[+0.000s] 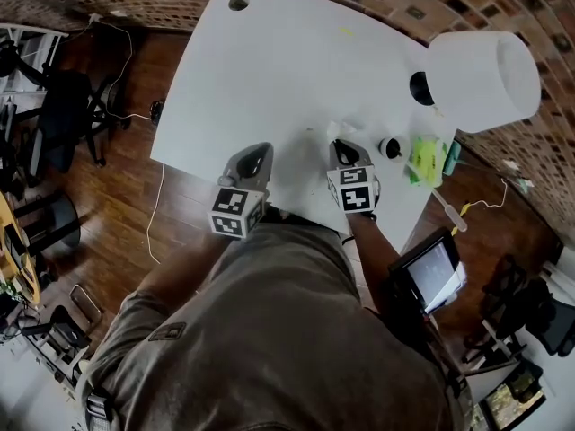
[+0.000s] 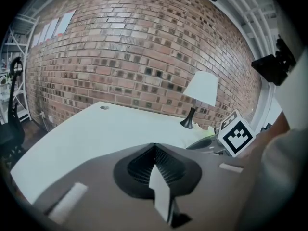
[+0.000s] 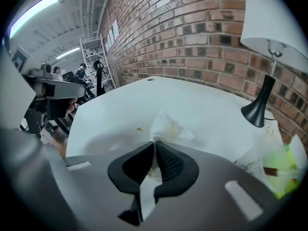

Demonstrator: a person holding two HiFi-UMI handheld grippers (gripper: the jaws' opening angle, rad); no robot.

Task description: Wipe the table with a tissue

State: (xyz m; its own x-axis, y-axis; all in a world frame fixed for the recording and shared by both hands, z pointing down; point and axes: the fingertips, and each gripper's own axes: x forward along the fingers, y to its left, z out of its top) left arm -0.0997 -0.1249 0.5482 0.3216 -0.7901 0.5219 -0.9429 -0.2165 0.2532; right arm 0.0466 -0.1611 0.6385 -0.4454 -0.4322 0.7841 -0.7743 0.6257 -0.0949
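Tissue (image 3: 166, 125) crumpled, yellow-stained, pinched in right gripper (image 3: 155, 144); jaws nearly together on it, its free end lying on white table (image 1: 269, 70) near the front edge. Left gripper (image 2: 155, 149) just beside it over the table edge, jaws closed together, nothing between. Small yellow speck (image 3: 139, 128) left of tissue. Green packet (image 1: 427, 160) by lamp (image 1: 481, 79); print too small to read.
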